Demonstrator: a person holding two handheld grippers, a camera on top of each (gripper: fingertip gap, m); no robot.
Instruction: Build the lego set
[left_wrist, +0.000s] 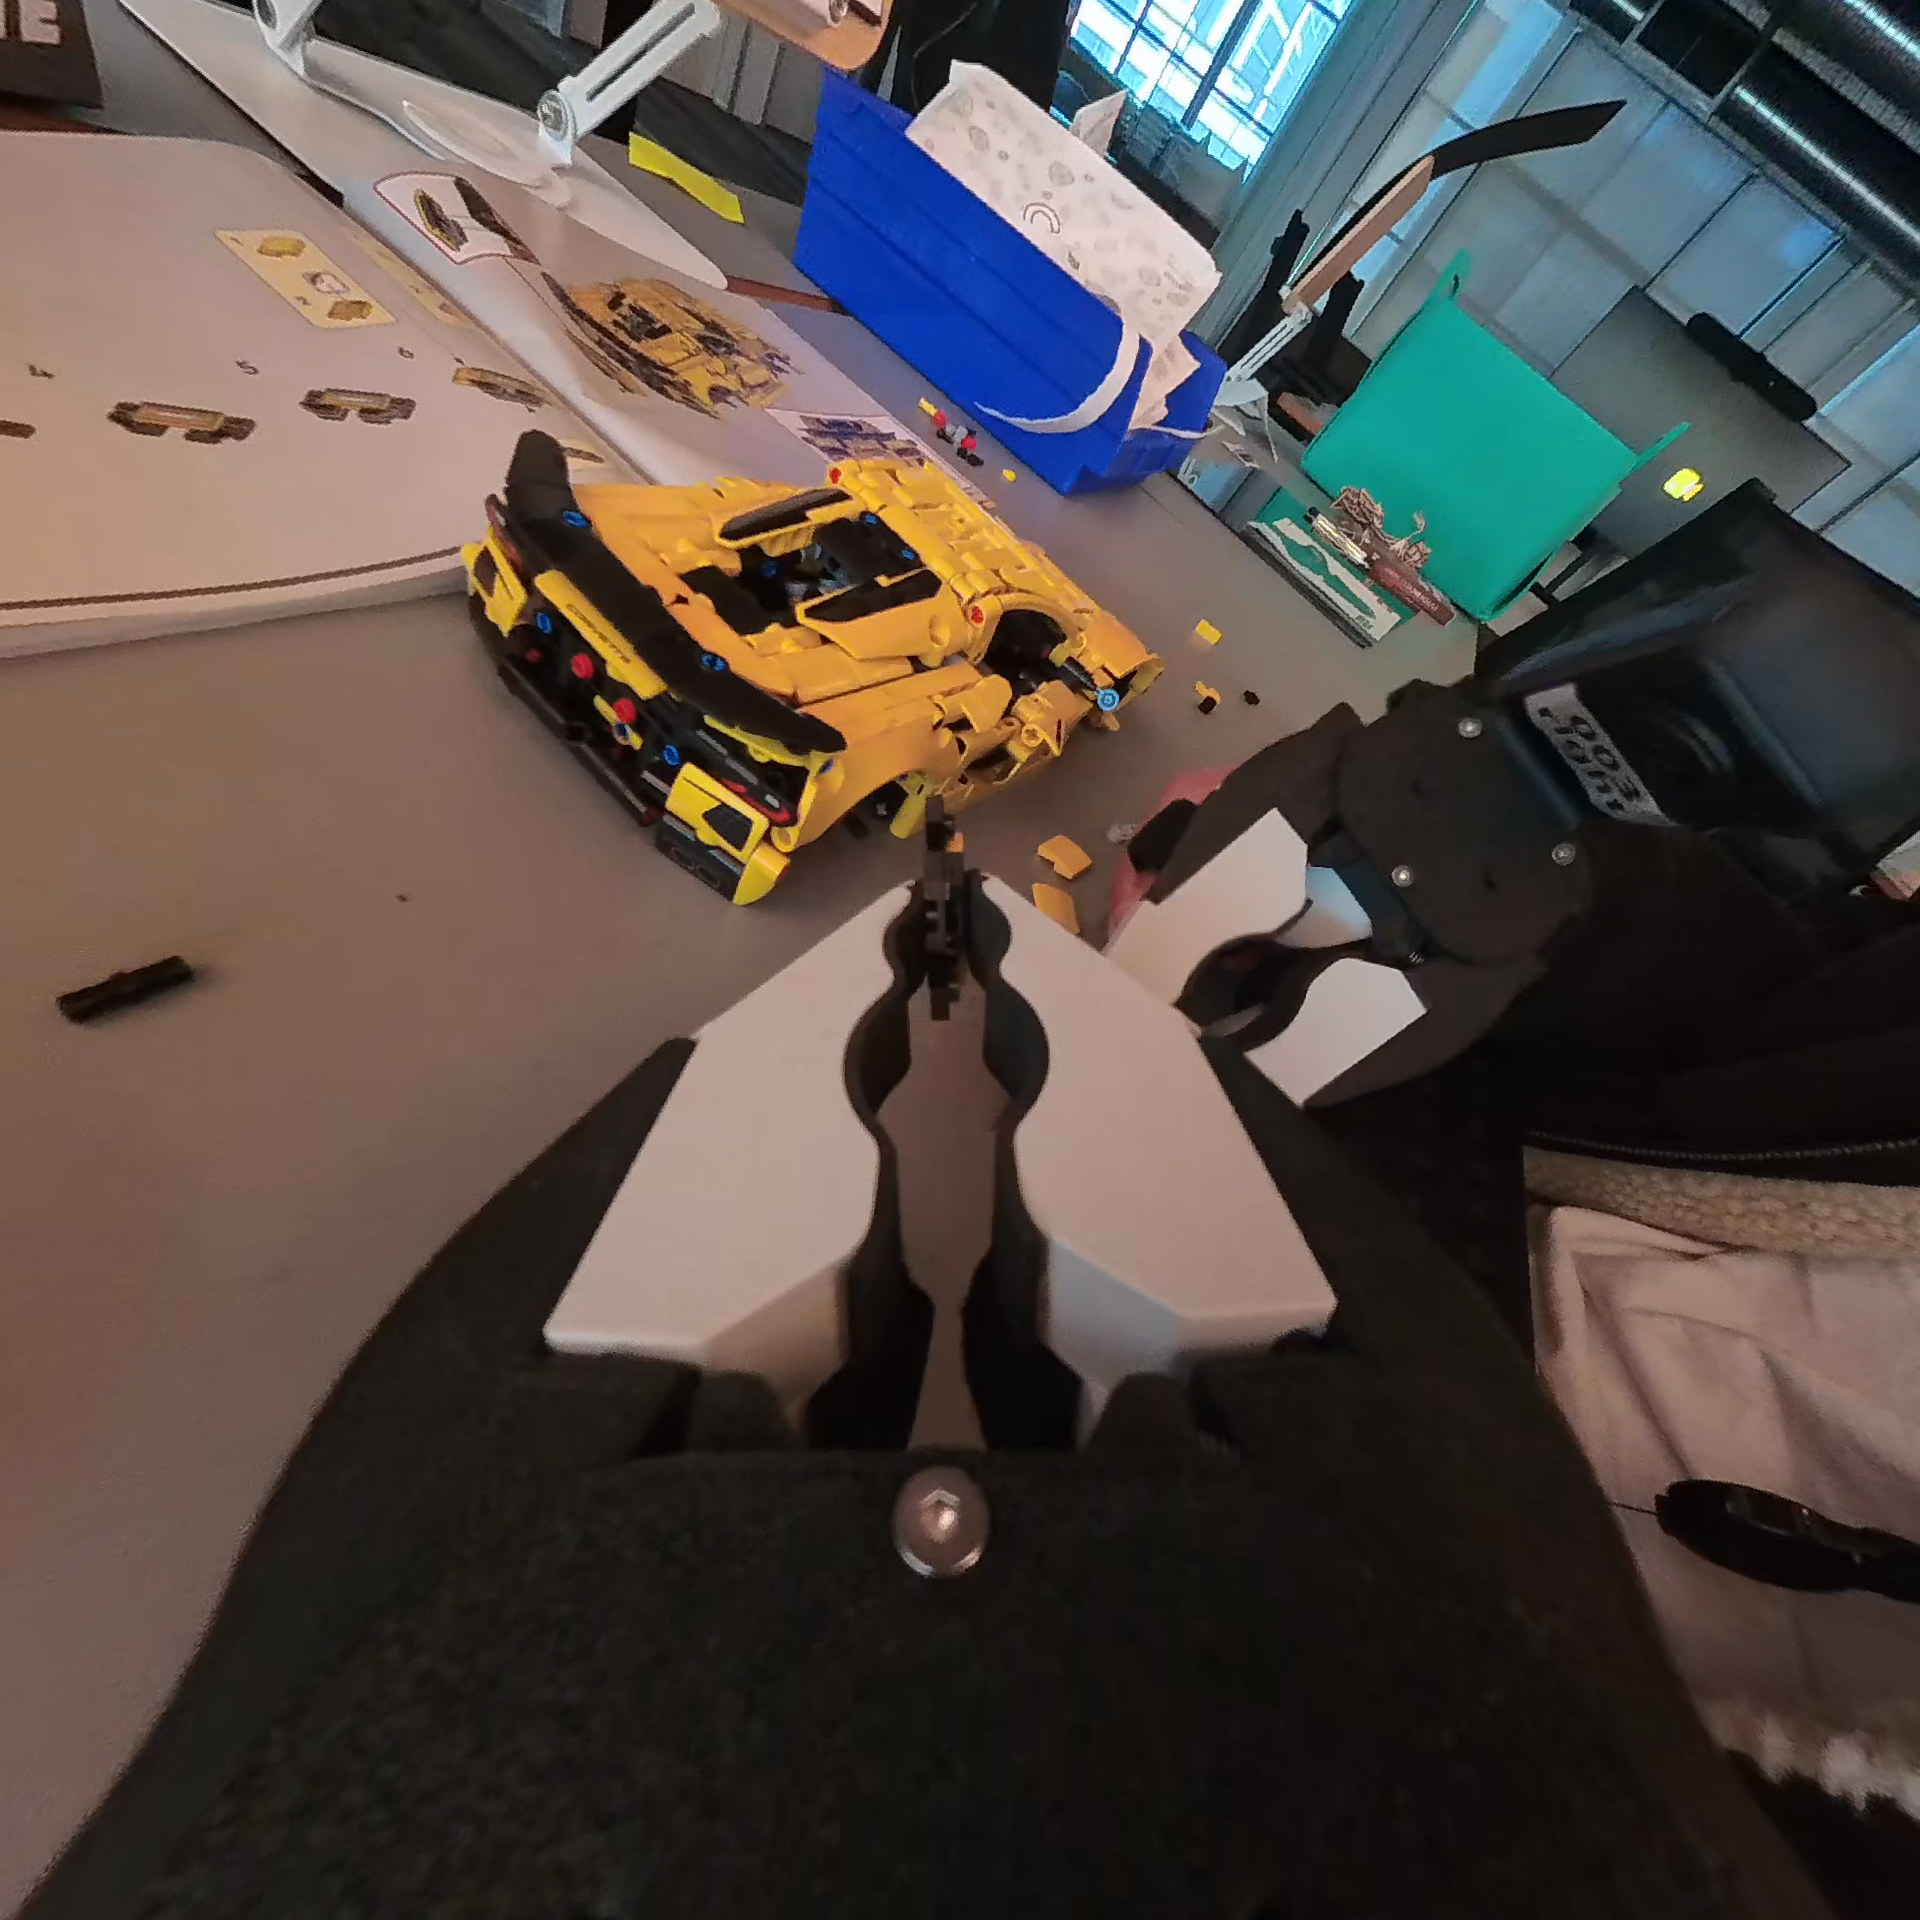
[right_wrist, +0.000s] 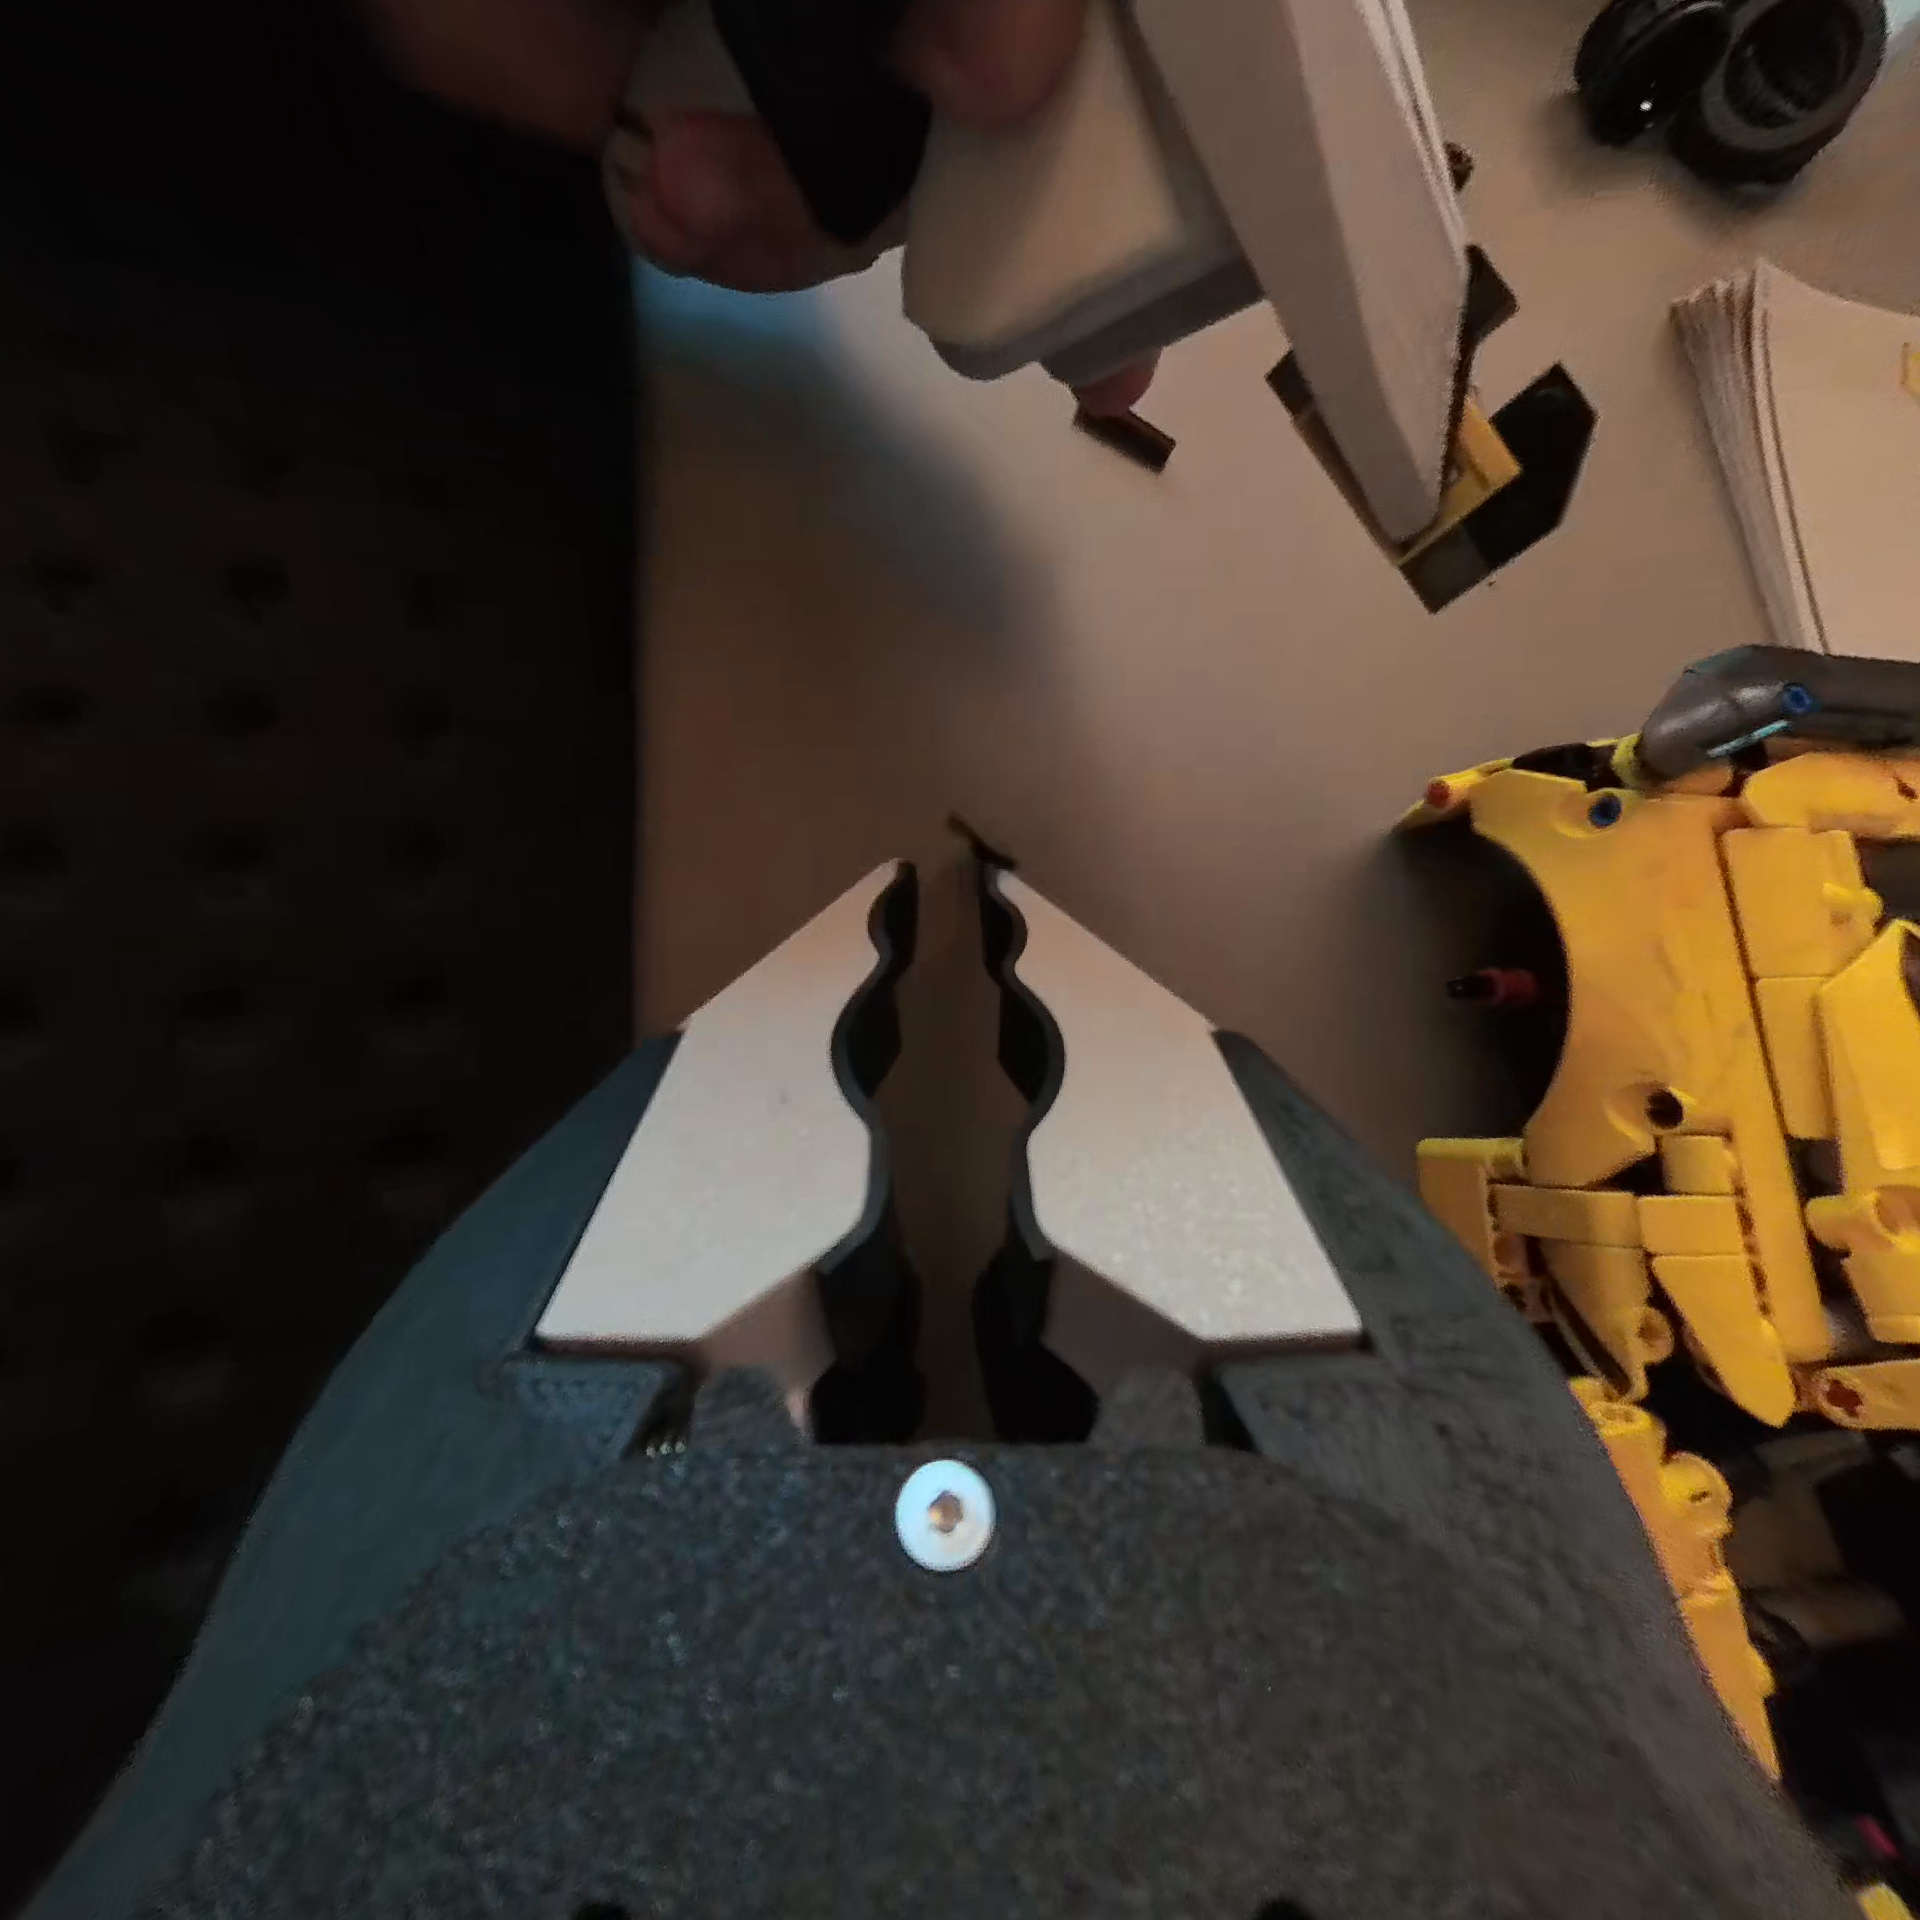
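Left tongs (left_wrist: 940, 914) clamped on a small black-and-yellow piece (left_wrist: 943, 883), just before the yellow car (left_wrist: 800, 644) mid-tabletop (left_wrist: 260, 831). Right tongs (right_wrist: 948, 873) nearly together, empty, beside the car. Around: open manual (left_wrist: 208, 416), blue bin (left_wrist: 966, 281), loose bricks (left_wrist: 1062, 857), black beam (left_wrist: 125, 987) near the left edge.

The left gripper (left_wrist: 940, 904) has a grainy black plastic body with one silver hex screw (left_wrist: 940, 1524), two white wedge-shaped fingers (left_wrist: 758, 1195) and wavy black rubber pads (left_wrist: 1013, 1049). The right gripper (right_wrist: 945, 862) matches it. The person wears a black sleeve (left_wrist: 1714, 1039).
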